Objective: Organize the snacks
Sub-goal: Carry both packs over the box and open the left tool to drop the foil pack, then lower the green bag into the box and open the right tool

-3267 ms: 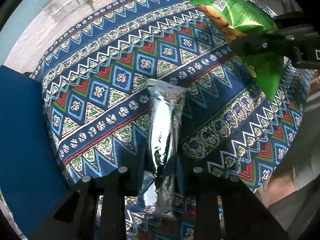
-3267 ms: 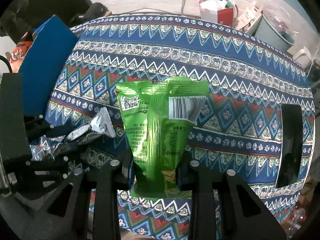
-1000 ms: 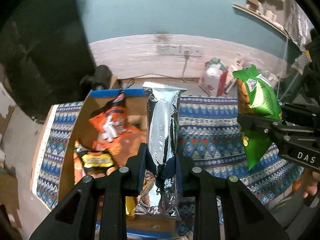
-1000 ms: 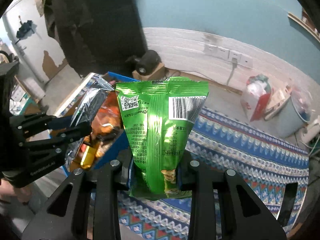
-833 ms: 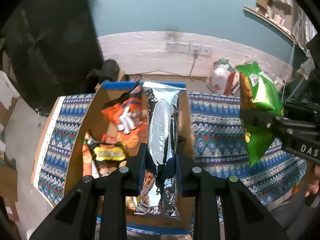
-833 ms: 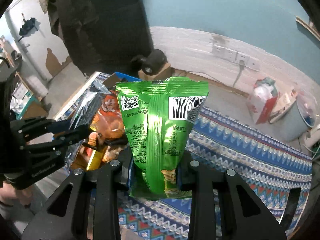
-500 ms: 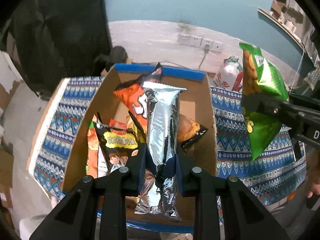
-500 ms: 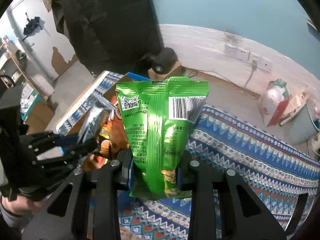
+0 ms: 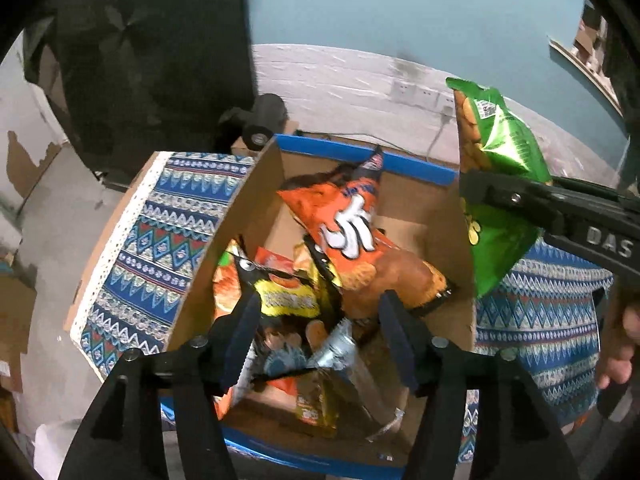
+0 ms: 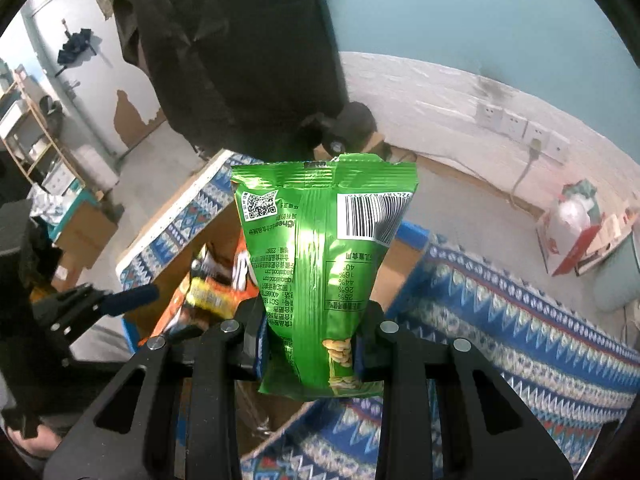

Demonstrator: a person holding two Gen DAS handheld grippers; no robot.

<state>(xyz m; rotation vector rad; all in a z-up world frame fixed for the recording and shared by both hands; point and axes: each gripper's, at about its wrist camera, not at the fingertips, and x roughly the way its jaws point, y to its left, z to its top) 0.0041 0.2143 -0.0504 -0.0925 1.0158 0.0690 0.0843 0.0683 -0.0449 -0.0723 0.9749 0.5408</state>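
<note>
My left tool [image 9: 316, 336] just opening, jaws empty over one cardboard box [image 9: 464, 240], silver packet [image 9: 340, 344] inside, my right tool [image 10: 310, 344] clamping one green bag [image 10: 320, 264]

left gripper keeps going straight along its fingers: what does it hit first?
Probably the snack pile in the cardboard box: the open left gripper aims at the silver packet and the bags around it. Depth is hard to judge.

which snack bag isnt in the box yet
The green snack bag, clamped upright in the right gripper above the patterned tablecloth. The orange bag and the other packets already lie inside the cardboard box.
</note>
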